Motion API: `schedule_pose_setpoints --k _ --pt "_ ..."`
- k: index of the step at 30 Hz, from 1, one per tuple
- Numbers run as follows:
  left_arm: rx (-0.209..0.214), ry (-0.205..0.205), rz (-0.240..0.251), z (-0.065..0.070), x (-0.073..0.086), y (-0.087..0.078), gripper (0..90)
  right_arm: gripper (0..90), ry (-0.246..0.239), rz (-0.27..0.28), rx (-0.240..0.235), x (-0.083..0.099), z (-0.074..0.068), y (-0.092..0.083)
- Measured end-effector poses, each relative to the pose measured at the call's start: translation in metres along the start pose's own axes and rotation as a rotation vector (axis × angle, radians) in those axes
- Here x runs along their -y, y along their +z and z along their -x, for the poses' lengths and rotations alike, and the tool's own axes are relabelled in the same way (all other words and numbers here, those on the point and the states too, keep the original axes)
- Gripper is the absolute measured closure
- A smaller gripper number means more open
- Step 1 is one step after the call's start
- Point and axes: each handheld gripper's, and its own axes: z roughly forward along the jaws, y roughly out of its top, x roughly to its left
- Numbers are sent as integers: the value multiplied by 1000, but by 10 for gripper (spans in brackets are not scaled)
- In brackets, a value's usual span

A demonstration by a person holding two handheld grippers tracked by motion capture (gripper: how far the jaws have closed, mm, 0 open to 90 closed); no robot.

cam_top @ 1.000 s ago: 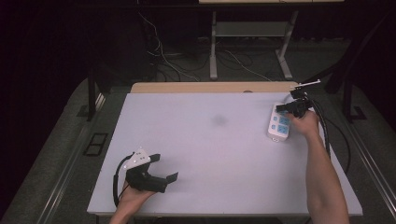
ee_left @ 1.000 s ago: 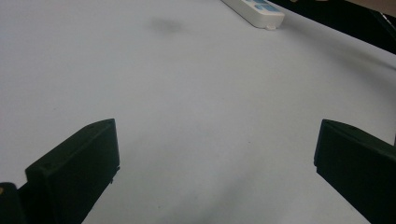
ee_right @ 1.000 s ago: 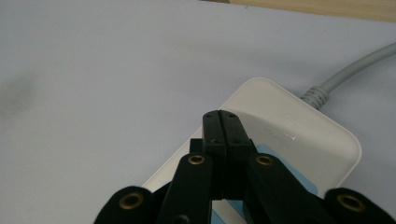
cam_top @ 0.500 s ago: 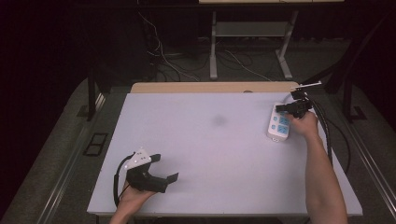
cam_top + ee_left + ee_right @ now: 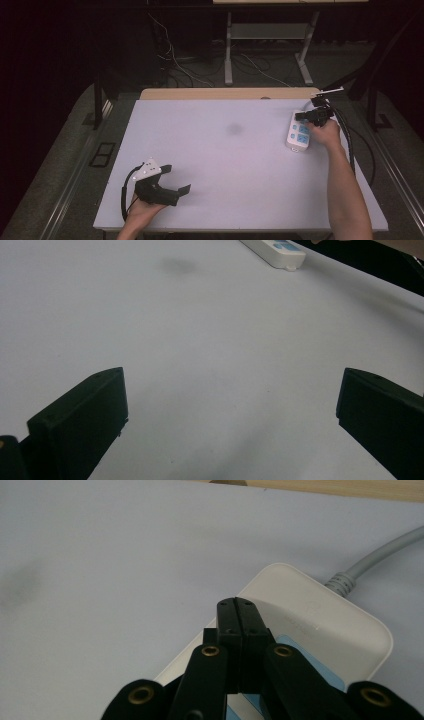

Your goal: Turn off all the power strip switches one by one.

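At the far right of the table, right gripper (image 5: 306,117) sits over the white power strip (image 5: 298,134), jaws pressed fully together, nothing between them. Right gripper view: closed tips (image 5: 239,611) hang over the strip's plain white end (image 5: 320,615), just ahead of the blue socket faces; can't tell if they touch the casing. That view also picks up the strip's grey cable (image 5: 377,555) leaving the rounded end, plus a strip of wooden edge (image 5: 325,487) beyond the white table top (image 5: 100,540). High view gives layout instead: strip lies lengthwise near the right edge, the person's right forearm (image 5: 345,185) running up from the bottom to it, black cables looping off the table's right side.

Left gripper (image 5: 179,182) is at the near left corner, well apart from the strip. Jaws wide apart, holding nothing. Left gripper view: two black jaws at the frame's bottom corners with bare table (image 5: 220,365) between, the strip's near end (image 5: 280,251) far off at top. High view adds the grey three-cornered plate (image 5: 148,169) on top and the left hand (image 5: 142,212) under the body.

A faint dark smudge (image 5: 233,129) marks the table centre, visible in all three views. High view alone shows the floor behind: cables and a desk frame (image 5: 265,47).
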Motion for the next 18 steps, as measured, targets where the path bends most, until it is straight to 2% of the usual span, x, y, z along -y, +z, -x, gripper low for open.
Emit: schedule_pose_setpoints --k 6,14,18 --pt "0 1 -2 0 0 0 0 900 4 15 -5 2 1 0" --pt "1 -8 4 -2 0 0 0 900 -16 -2 44 -1 -7 0" --pt "2 -8 4 -2 0 0 0 900 -12 -2 40 -1 -6 0"
